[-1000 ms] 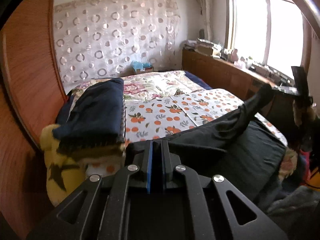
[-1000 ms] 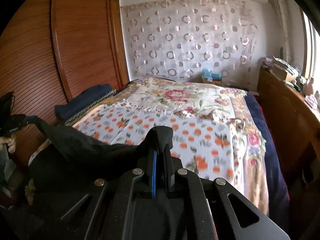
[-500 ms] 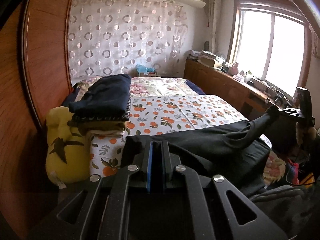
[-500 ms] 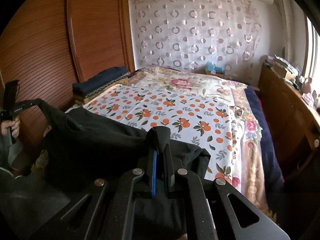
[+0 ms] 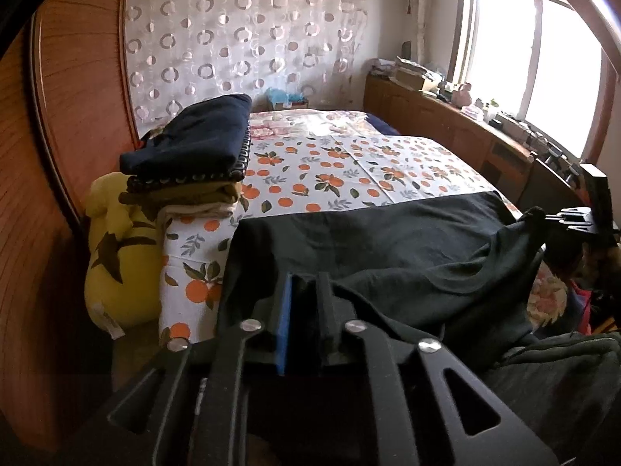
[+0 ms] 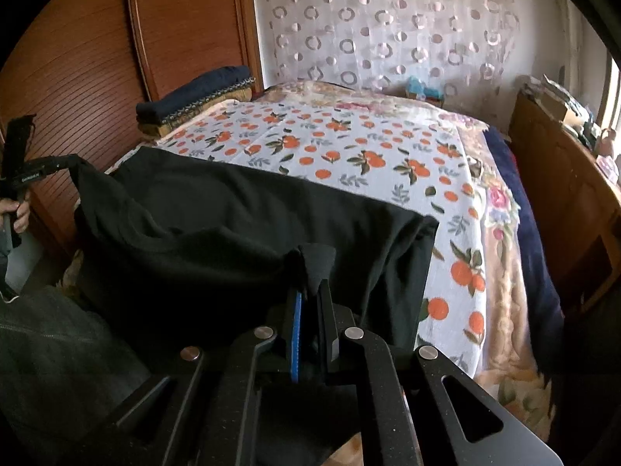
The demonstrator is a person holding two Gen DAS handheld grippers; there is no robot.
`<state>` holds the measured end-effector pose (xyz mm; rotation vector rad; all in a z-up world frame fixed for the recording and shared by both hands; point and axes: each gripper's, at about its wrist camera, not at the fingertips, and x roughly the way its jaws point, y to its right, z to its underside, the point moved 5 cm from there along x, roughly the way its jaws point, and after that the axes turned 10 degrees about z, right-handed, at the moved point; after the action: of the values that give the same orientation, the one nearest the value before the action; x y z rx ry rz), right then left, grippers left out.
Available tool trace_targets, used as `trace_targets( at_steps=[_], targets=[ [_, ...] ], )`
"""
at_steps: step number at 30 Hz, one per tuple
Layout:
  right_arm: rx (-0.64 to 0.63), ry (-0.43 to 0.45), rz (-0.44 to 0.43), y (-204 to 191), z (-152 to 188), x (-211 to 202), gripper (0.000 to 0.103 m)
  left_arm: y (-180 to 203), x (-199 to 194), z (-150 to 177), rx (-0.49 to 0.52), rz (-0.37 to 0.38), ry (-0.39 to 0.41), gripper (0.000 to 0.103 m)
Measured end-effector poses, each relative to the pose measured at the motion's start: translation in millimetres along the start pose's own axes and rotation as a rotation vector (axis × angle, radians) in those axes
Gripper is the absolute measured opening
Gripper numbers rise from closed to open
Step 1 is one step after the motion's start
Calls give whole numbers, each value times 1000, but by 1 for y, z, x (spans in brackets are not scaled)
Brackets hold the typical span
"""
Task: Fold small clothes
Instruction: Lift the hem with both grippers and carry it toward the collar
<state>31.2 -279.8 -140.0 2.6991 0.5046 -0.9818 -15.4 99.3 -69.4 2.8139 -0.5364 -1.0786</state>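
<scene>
Spreading a black garment over the near edge of the bed, the left gripper and right gripper each pinch a near corner. Judging by this, next comes lowering both corners flat before folding.

left gripper | jaws pinch black garment | spread over bed edge

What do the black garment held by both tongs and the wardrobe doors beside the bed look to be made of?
Black garment: soft matte knit, likely cotton jersey; it drapes and creases without sheen. Wardrobe doors: reddish-brown wood or wood veneer, semi-gloss, with fine horizontal ribbing; solid or laminate cannot be told.
</scene>
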Motion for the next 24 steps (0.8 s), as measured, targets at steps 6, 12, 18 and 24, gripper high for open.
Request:
trace_targets(
  at_steps=[6, 12, 18, 24],
  targets=[
    [23, 20, 6, -1, -10, -11, 6, -4, -6, -8, 3, -24, 22, 60],
    [-26, 57, 28, 0, -11, -29, 21, -9, -4, -27, 18, -23, 45, 76],
    [3, 69, 68, 17, -15, -25, 38, -23, 28, -45, 14, -15, 23, 77],
    [29, 24, 124, 30, -18, 23, 41, -40, 74, -52, -8, -32, -33, 77]
  ],
)
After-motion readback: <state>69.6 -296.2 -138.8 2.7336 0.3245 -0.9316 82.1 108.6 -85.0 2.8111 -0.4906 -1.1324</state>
